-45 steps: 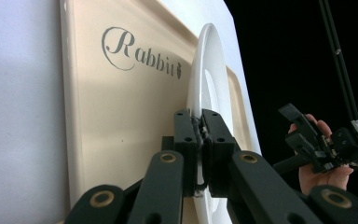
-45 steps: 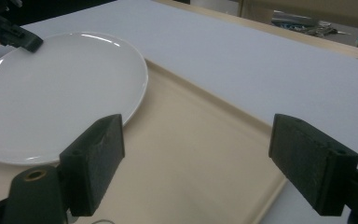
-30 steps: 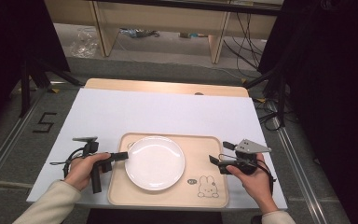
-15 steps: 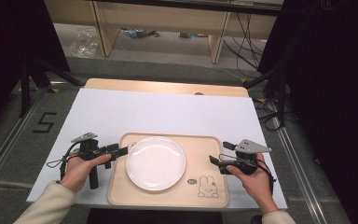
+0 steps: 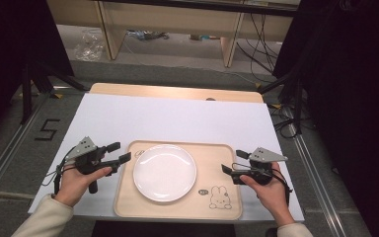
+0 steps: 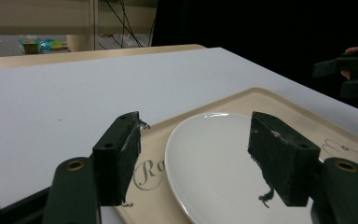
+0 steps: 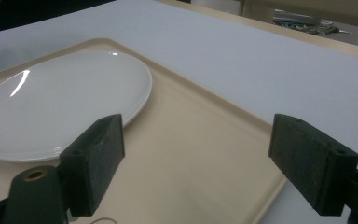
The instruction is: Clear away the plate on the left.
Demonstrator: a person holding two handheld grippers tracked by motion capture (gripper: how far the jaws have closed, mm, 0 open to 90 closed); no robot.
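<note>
1. Our left gripper [image 5: 120, 153] hovers at the tray's [image 5: 227, 163] left edge; its jaws have just been opening, nothing between them.
2. Our right gripper [image 5: 232, 164] hangs spread over the tray's right edge.
3. The plate [image 5: 164, 172] lies on the tray.

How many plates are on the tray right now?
1. The white plate lies flat on the left half of the wooden tray, left of the printed rabbit. Nothing in view could hide another.

Tray [image 5: 217, 163] on white table [image 5: 177, 118]
</note>
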